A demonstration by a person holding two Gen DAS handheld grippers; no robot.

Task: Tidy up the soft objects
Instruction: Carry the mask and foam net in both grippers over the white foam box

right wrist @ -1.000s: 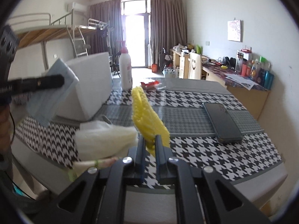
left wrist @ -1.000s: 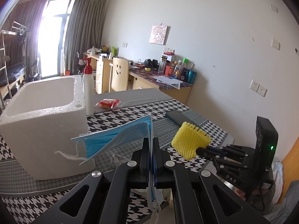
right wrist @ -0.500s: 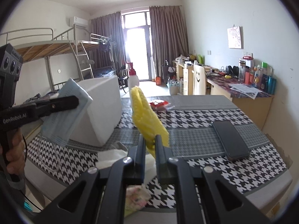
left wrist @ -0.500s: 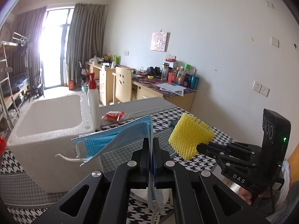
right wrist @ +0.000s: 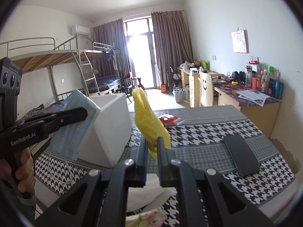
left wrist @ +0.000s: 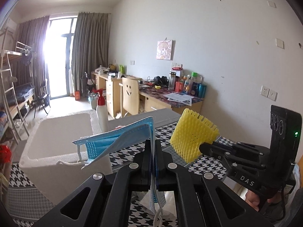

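Both grippers raised higher | left gripper (left wrist: 153,147) pinches blue mask (left wrist: 117,141) | right gripper (right wrist: 152,147) pinches yellow foam net (right wrist: 149,119)

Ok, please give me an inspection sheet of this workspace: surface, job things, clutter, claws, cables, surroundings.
Surface: table with houndstooth cloth.
Job's things: blue mask and yellow foam net, both held above the table; open white foam box on the table.
Clutter: phone, spray bottle, red packet, white tissue.
Claws: left claw shut on the mask; right claw shut on the net.
Cables: nothing seen on the table.
Surroundings: bunk bed, desk, chair, curtains.
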